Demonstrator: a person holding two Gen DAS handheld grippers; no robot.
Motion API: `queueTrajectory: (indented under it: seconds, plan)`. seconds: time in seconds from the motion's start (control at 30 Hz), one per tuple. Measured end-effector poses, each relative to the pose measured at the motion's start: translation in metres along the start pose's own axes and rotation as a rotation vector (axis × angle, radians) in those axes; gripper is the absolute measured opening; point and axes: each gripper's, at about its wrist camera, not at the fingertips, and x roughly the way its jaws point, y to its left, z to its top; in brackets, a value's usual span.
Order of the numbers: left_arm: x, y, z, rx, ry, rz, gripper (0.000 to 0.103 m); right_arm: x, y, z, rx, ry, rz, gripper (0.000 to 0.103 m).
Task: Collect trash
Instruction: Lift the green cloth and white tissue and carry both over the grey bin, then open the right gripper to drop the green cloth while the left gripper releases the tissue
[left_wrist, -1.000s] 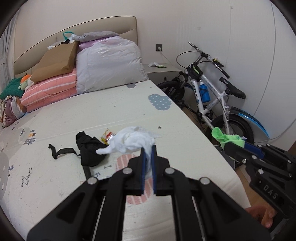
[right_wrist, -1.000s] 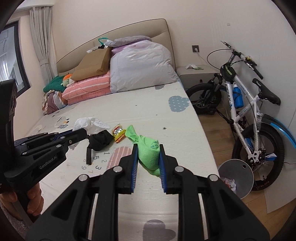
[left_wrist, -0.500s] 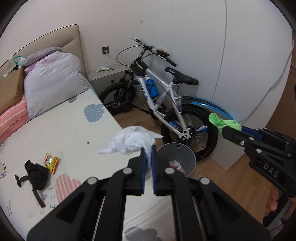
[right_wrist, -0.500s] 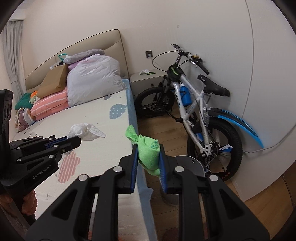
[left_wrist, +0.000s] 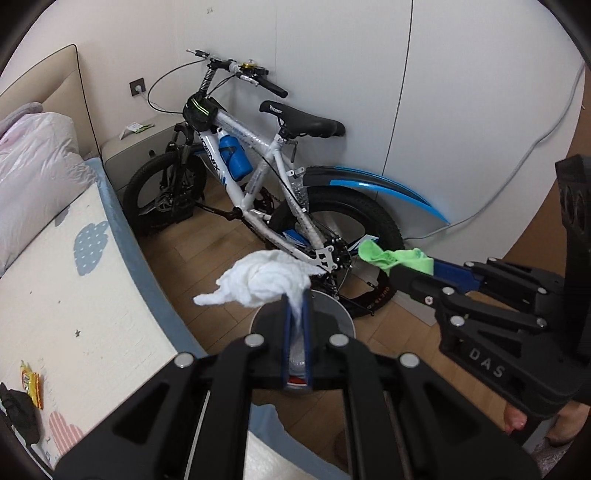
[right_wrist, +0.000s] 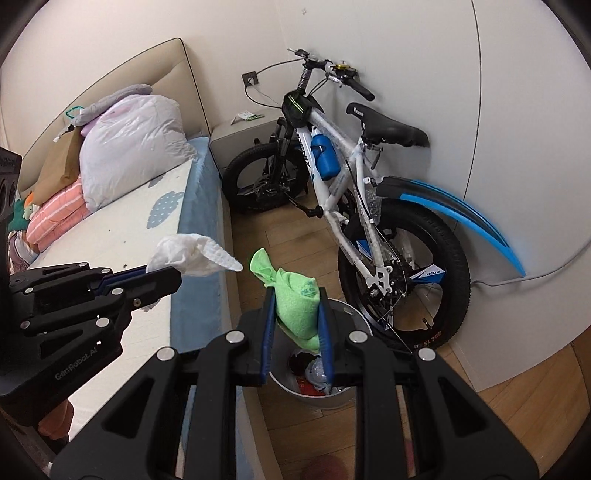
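My left gripper (left_wrist: 295, 299) is shut on a crumpled white tissue (left_wrist: 262, 278) and holds it in the air above the grey round trash bin (left_wrist: 334, 314) on the wooden floor. It also shows in the right wrist view (right_wrist: 162, 275) with the tissue (right_wrist: 192, 254). My right gripper (right_wrist: 297, 295) is shut on a green cloth wad (right_wrist: 295, 301) above the same bin (right_wrist: 351, 391), which holds some trash. The right gripper shows in the left wrist view (left_wrist: 406, 267) with the green wad (left_wrist: 395, 256).
A white and blue bicycle (left_wrist: 258, 192) leans on the wall just behind the bin. The bed (left_wrist: 66, 295) lies to the left, with a yellow snack wrapper (left_wrist: 31, 382) and a black pouch (left_wrist: 16, 410) on it. A grey nightstand (right_wrist: 243, 136) stands by the headboard.
Both grippers swung right from over the bed to the floor side and now hover over the trash bin, each still gripping its item.
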Motion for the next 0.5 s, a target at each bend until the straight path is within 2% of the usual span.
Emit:
queueTrajectory:
  seconds: [0.17, 0.23, 0.3, 0.5]
  plan:
    - [0.047, 0.01, 0.004, -0.001, 0.057, -0.005, 0.006, 0.048, -0.009, 0.006, 0.021, 0.037, -0.001, 0.02]
    - [0.06, 0.015, 0.004, -0.009, 0.074, -0.003, 0.006, 0.063, -0.011, 0.007, 0.032, 0.04, 0.0, 0.025]
    - [0.071, 0.02, 0.002, -0.016, 0.089, 0.002, 0.006, 0.076, -0.013, 0.008, 0.037, 0.047, 0.0, 0.037]
    - [0.095, 0.029, -0.004, -0.036, 0.125, 0.006, 0.006, 0.1, -0.018, 0.009, 0.046, 0.062, 0.01, 0.037]
